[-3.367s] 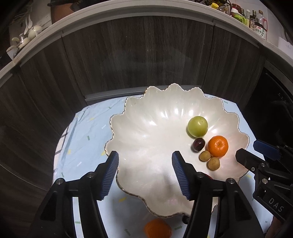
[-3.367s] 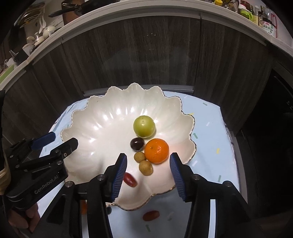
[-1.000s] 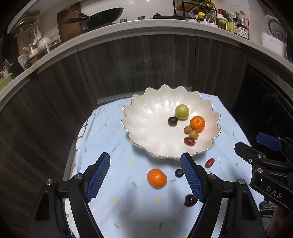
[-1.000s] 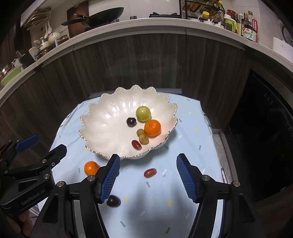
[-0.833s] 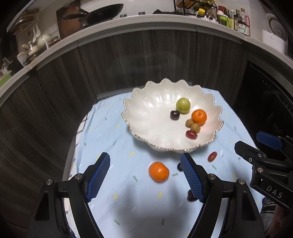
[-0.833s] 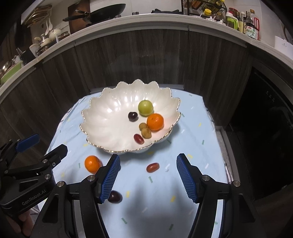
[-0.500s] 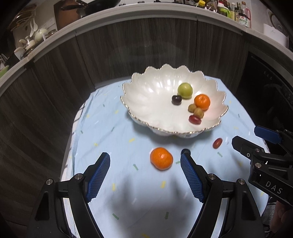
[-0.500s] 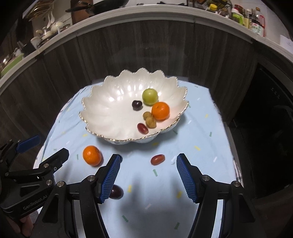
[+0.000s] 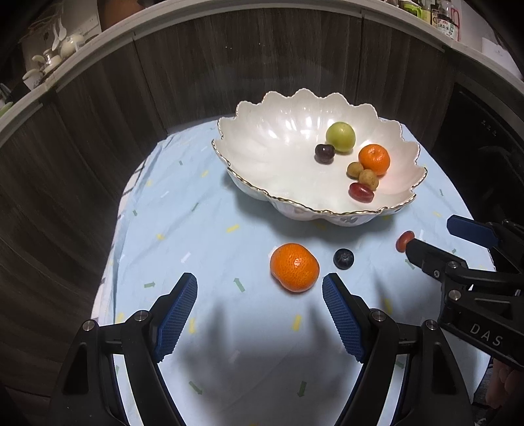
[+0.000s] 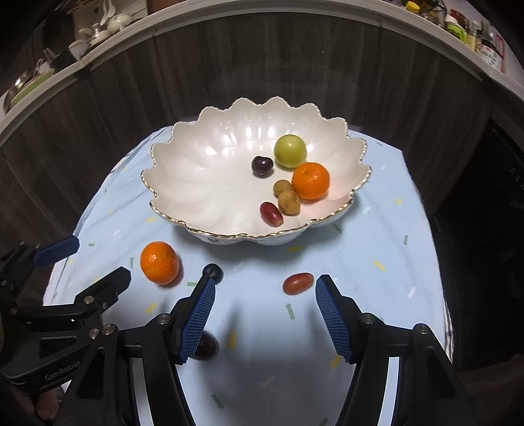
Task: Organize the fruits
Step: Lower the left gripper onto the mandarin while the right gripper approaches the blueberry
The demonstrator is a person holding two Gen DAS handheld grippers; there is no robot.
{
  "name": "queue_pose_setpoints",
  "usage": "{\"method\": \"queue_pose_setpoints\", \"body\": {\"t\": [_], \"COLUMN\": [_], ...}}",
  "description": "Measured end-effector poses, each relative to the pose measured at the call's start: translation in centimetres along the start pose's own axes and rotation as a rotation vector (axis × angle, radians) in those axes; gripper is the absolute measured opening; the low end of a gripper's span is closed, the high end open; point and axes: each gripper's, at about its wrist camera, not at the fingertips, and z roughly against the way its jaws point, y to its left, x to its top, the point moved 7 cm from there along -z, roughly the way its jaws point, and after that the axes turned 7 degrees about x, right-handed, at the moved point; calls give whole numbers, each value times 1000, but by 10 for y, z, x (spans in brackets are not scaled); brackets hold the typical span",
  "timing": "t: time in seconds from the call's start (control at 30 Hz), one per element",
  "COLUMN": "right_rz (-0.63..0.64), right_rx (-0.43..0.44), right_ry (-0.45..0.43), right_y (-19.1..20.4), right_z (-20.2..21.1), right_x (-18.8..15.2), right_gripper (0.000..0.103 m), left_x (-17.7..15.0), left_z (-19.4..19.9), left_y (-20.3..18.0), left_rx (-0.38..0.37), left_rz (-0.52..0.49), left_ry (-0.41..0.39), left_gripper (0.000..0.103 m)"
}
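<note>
A white scalloped bowl [image 9: 262, 154] [image 10: 203, 183] with a gold rim holds a green fruit [image 9: 340, 136], a tangerine [image 9: 374, 159], a dark cherry [image 9: 325, 152], two small brown fruits and a red grape [image 10: 271, 213]. On the light blue cloth lie a loose tangerine [image 9: 294, 267] [image 10: 159, 262], a blueberry [image 9: 343, 258] [image 10: 213, 272], a red grape [image 10: 298, 283] [image 9: 404, 241] and a dark cherry [image 10: 205, 349]. My left gripper [image 9: 258, 314] is open and empty, just short of the loose tangerine. My right gripper [image 10: 263, 314] is open and empty, just short of the loose grape.
The cloth-covered table [image 9: 209, 229] is small, with dark wood cabinet fronts [image 9: 196, 82] close behind and to the left. A counter above holds crockery [image 9: 55, 52] and bottles [image 9: 442, 19]. A dark gap lies past the table's right edge [image 10: 475, 229].
Both grippers have pulled back from over the bowl and then come down toward the cloth. The loose tangerine and loose grape now sit larger and nearer the fingertips. Neither gripper's opening changed.
</note>
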Motion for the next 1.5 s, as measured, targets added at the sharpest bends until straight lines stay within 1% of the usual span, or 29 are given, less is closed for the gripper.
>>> {"method": "queue_pose_setpoints", "body": {"t": [0.17,0.23,0.4,0.57,0.7,0.73,0.8,0.9,1.07,1.17,1.3,1.5], "right_rz": [22,27,73,61,57,56,61,86,137,137,124,105], "right_rx": [45,56,60,58,63,70,86,132,182,189,192,196], "right_ry": [34,52,89,102,110,113,119,135,162,187,218,264], "right_y": [3,2,4,0,-3,-3,-2,4,19,23,25,26], "right_z": [-14,-21,-35,-42,-46,-47,-50,-55,-64,-72,-82,-90], "right_x": [-3,-3,-4,-5,-5,-5,-4,-2,2,4,5,4], "right_gripper": [65,65,65,65,65,65,64,64,64,58,54,49], "left_x": [0,-1,-6,-9,-10,-10,-10,-11,-12,-10,-7,-6], "left_z": [-9,-15,-26,-35,-43,-44,-47,-49,-54,-60,-66,-73], "left_y": [-4,-6,-10,-16,-21,-21,-23,-30,-33,-30,-29,-31], "left_rx": [-3,-12,-14,-23,-43,-46,-58,-108,-117,-115,-113,-146], "left_rz": [-15,-26,-64,-91,-107,-112,-124,-144,-146,-140,-137,-126], "left_ry": [6,21,37,49,66,67,72,83,85,89,94,98], "left_gripper": [78,78,78,77,71,69,67,67,67,67,67,62]}}
